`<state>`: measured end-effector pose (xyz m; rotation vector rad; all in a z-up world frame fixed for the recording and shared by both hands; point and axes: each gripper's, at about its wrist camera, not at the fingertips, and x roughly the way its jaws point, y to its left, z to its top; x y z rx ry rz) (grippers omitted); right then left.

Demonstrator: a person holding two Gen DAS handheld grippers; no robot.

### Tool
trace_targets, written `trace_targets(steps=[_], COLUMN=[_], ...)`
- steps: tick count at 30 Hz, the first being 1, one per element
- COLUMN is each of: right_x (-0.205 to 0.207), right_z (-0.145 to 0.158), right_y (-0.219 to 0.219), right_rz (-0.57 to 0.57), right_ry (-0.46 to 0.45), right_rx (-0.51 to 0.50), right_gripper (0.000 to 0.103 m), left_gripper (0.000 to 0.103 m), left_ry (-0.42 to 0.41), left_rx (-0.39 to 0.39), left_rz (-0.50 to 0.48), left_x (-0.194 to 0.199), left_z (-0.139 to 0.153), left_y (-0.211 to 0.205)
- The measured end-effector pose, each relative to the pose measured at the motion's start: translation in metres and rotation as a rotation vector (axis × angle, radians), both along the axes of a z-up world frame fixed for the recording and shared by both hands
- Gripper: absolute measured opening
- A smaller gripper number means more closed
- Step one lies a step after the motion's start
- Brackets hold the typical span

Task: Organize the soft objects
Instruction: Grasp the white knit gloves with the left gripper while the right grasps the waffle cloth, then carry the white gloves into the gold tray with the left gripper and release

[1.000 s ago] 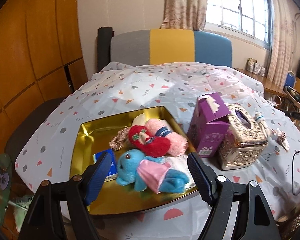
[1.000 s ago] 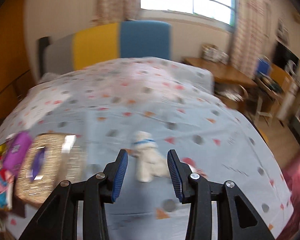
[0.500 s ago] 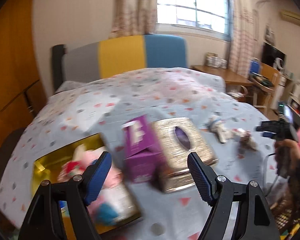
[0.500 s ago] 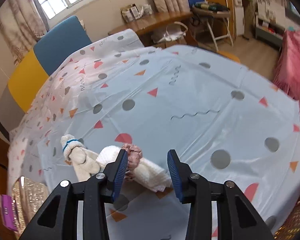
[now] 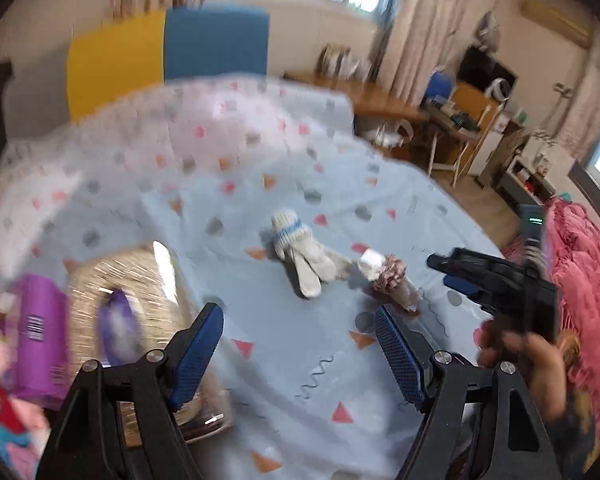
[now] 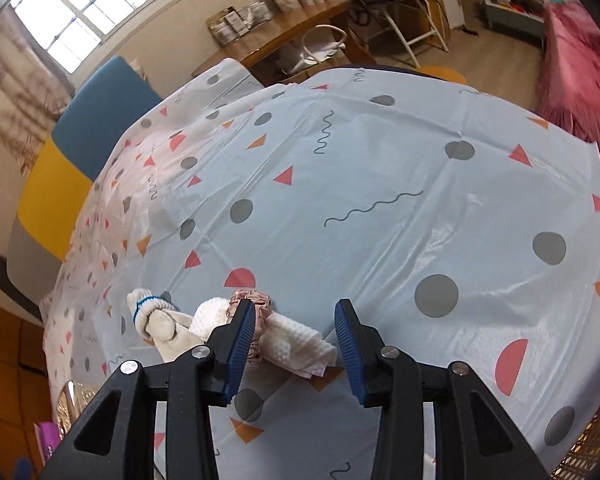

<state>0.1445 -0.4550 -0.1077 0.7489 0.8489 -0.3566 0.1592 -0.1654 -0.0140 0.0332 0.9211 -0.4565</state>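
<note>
left tongs [image 5: 300,344]: apart, holding nothing | right tongs [image 6: 296,336]: apart over the white roll [image 6: 296,344] (pink scrunchie [image 6: 256,312] around it) | white gloves [image 5: 300,256]: beside the roll on the table [image 6: 380,208]

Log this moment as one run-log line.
left tool: open, empty | right tool: open, over rolled white cloth with pink scrunchie | white gloves: beside cloth, on tablecloth

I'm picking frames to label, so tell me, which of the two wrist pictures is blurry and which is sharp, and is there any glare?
Left wrist view: motion-smeared, worst at the gold tissue box and purple box; the white gloves are softer but readable. Right wrist view: sharp, with window sheen on the tablecloth; fisheye bending in both.
</note>
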Motion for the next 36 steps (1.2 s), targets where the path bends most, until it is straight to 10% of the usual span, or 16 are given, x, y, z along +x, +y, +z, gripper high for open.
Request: trace_targets(steps=[21,27,36], right_x=[0.002,0.002,0.017], right_z=[0.003,0.001,0.001], right_y=[0.007,0.005,0.021], right_rz=[0.082,0.070,0.167], right_ry=[-0.075,-0.062,0.037], right_rx=[0.102,0.098,-0.023], right_gripper=[0.041,0.042,0.053], left_gripper=[0.075,0.018,0.016], left_ry=[0.212,0.214,0.207], left_rx=[0.098,0.098,0.072], left_rz=[0.177,0.117,0.078], left_x=[0.144,0.147,0.132], left_z=[-0.124,-0.132,-0.104], left_y=[-0.082,-0.086,-0.070])
